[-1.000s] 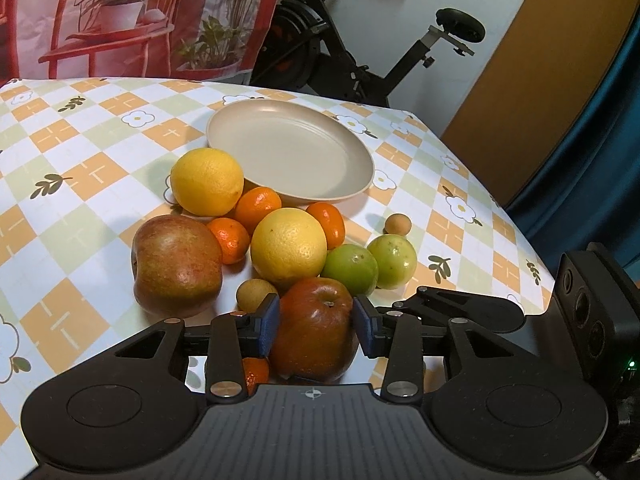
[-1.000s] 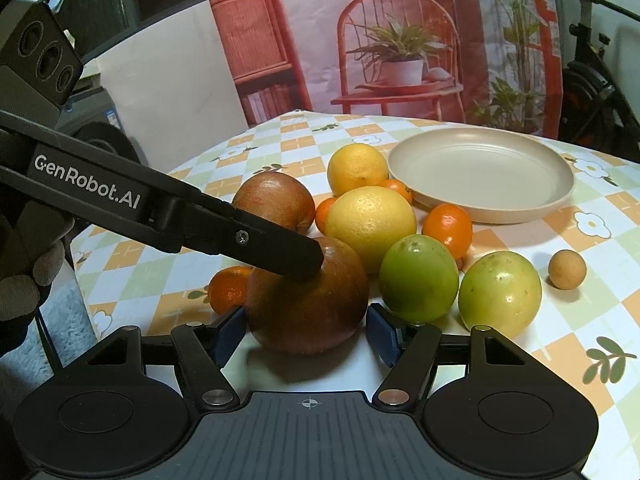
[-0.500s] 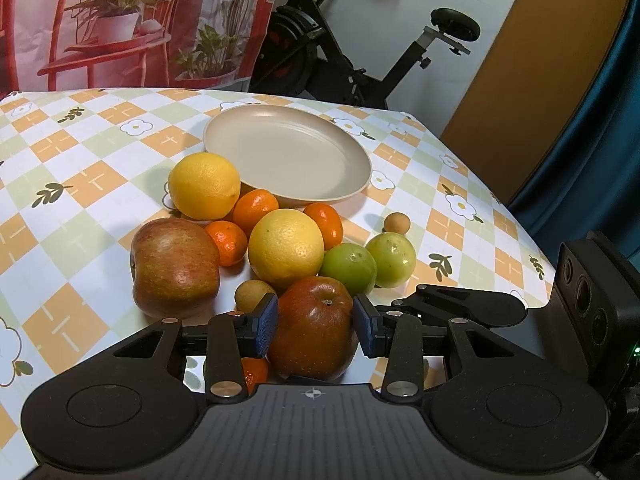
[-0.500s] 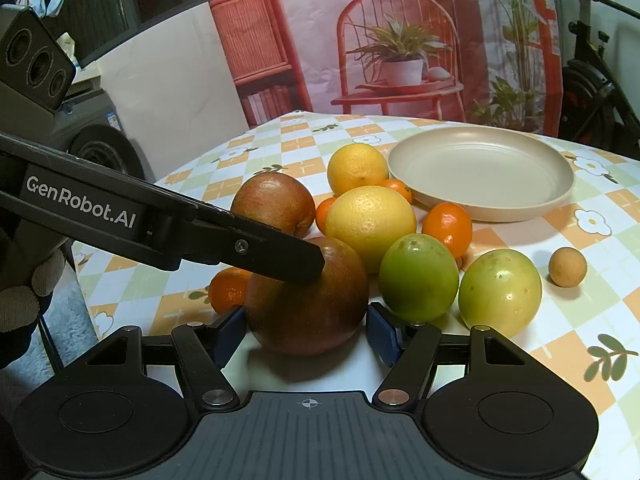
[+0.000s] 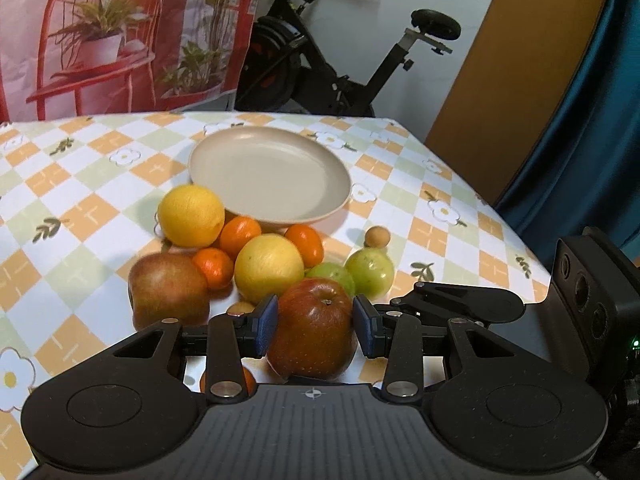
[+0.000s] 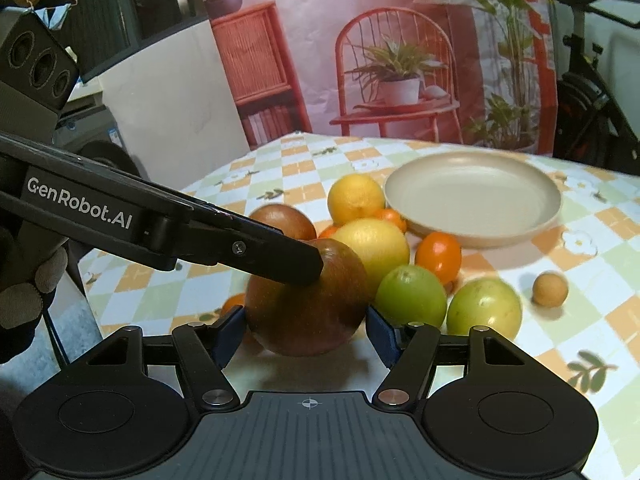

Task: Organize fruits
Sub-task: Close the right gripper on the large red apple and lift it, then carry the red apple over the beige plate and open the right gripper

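Observation:
A dark red apple sits at the near end of a fruit pile on the checked tablecloth. My left gripper is shut on it, blue pads pressing both sides. My right gripper also grips the apple from another side. One left finger lies across the apple's top in the right wrist view. A right finger shows beside the apple in the left wrist view. An empty beige plate stands behind the pile. I cannot tell whether the apple touches the cloth.
Behind the apple lie a second red apple, two yellow citrus, two green fruits, small oranges and a brown fruit. A gloved hand holds the left gripper. The table edge runs at right.
Both views have tipped upward a little, so the plate and pile sit lower in frame. The apple keeps its place between both pairs of pads and now covers more of the green fruit.

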`<state>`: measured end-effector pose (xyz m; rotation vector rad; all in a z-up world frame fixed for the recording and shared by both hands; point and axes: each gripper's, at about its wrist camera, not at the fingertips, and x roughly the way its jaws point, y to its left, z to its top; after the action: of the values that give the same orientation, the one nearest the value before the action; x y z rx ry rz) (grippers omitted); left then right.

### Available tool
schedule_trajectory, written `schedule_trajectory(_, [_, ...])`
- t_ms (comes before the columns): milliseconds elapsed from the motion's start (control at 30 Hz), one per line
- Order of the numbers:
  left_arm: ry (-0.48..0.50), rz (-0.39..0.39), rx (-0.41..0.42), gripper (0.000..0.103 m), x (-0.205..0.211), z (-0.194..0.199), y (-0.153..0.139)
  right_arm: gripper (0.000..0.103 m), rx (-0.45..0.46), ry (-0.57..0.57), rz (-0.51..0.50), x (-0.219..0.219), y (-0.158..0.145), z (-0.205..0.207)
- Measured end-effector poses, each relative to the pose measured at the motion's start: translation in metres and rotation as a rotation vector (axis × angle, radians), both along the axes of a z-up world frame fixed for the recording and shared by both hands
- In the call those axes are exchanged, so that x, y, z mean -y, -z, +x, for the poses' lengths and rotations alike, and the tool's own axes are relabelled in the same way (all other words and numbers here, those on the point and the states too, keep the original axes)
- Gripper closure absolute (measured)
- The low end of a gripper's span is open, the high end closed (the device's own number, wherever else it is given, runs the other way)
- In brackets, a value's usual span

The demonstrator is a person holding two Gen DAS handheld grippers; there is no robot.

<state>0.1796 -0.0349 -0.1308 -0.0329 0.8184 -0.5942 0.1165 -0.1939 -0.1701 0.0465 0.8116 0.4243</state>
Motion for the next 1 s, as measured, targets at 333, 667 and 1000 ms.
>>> schedule_trajectory(333, [0.017, -0.045, 0.09, 0.06, 0.003, -0.003, -0.045, 0.041, 0.071, 0.001, -0.021, 0.004, -0.054, 0.012])
schedule_trajectory(667, [0.017, -0.07, 0.206, 0.06, 0.008, 0.003, -0.093, 0.041, 0.152, -0.02, -0.048, 0.006, -0.11, 0.042])
schedule_trajectory(1000, [0.01, -0.062, 0.197, 0.06, 0.011, 0.034, -0.09, 0.041, 0.135, -0.031, -0.066, 0.01, -0.109, 0.086])
